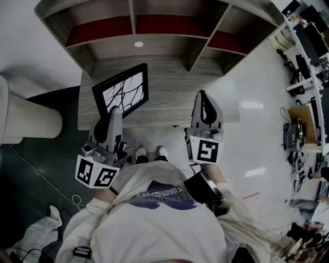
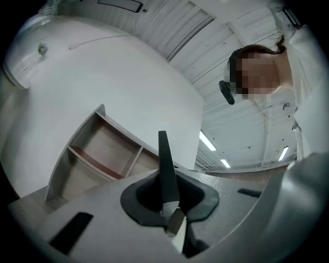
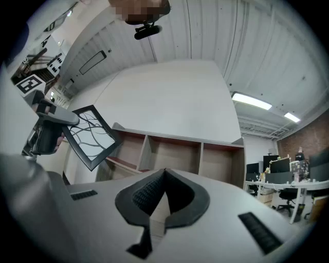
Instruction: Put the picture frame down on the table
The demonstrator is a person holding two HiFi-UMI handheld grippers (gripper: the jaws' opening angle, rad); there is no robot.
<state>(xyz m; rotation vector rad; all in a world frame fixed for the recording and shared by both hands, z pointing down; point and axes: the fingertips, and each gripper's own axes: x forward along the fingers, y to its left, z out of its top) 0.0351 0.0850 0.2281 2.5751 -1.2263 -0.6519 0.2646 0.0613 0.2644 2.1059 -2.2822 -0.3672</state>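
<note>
pale glossy floor [image 1: 247, 92] seen at right, dark mat [image 1: 46, 154] at left. one grey wood-grain table [image 1: 169, 102] is set against one shelf unit [image 1: 132, 15]; three open compartments with red-brown backs are counted in the right gripper view. desks with monitors [image 1: 308, 36] are crowded along the far right edge.

one picture frame [image 1: 123, 90], black-rimmed, white sheet with dark branching lines, is held tilted over the left part of the table. contact with the tabletop cannot be made out. nothing is seen lying on the tabletop beneath it.

two grippers noted. the left gripper [image 1: 114, 114] is clamped on the frame's lower edge; in its own view the frame [image 2: 163, 154] is seen edge-on, pinched between the jaws. the right gripper [image 1: 203, 95] is held at the table's front edge, well apart from the frame, its jaws brought together with nothing between them [image 3: 164, 172]. from its view the frame [image 3: 90, 134] is seen at left, in front of the shelf.

two marker cubes [image 1: 96, 172] [image 1: 204, 150] with black-and-white squares. two pale shoes [image 1: 141, 153] [image 1: 162, 152] are seen just below the table edge.

print on the person's shirt [image 1: 157, 198] is too small to read.
</note>
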